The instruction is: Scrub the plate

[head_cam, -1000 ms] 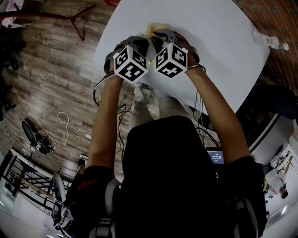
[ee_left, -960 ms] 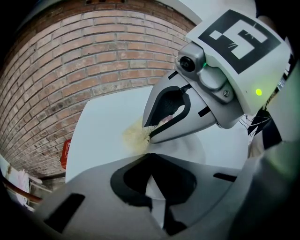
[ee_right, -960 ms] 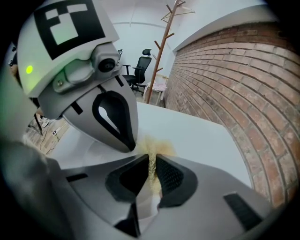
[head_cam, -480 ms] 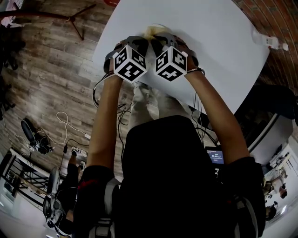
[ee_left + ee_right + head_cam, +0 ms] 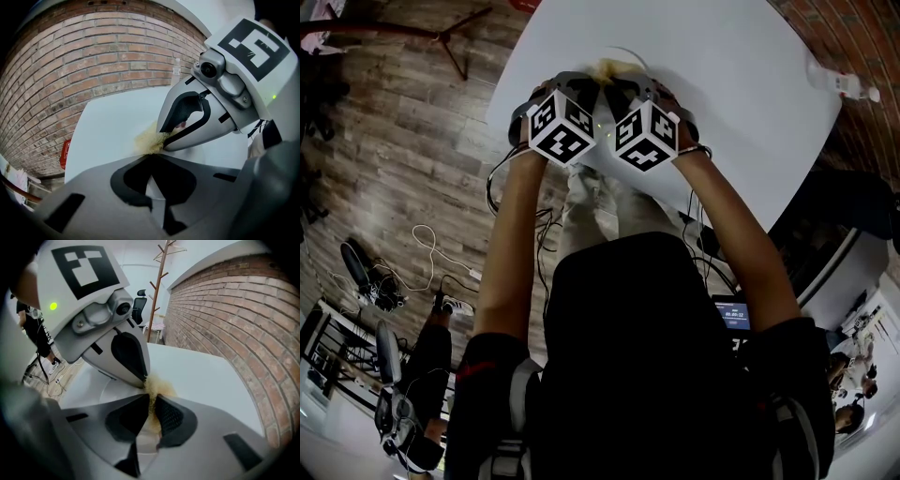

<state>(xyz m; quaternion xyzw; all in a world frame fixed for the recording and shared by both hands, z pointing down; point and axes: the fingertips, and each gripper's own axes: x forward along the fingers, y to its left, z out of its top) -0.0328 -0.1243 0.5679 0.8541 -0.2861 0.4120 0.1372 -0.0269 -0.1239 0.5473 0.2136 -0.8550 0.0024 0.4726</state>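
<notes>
A white table (image 5: 741, 84) is seen beside a brick wall (image 5: 93, 56). The scrubbing is judged to be under way; how much is left cannot be told, as no dirt is shown. The plate (image 5: 112, 391) seems to be clamped at its rim by the left gripper (image 5: 150, 161). A yellow scrubber (image 5: 159, 386) is pinched in the right gripper (image 5: 153, 398) and is pressed on the plate, just beside the left jaws.
</notes>
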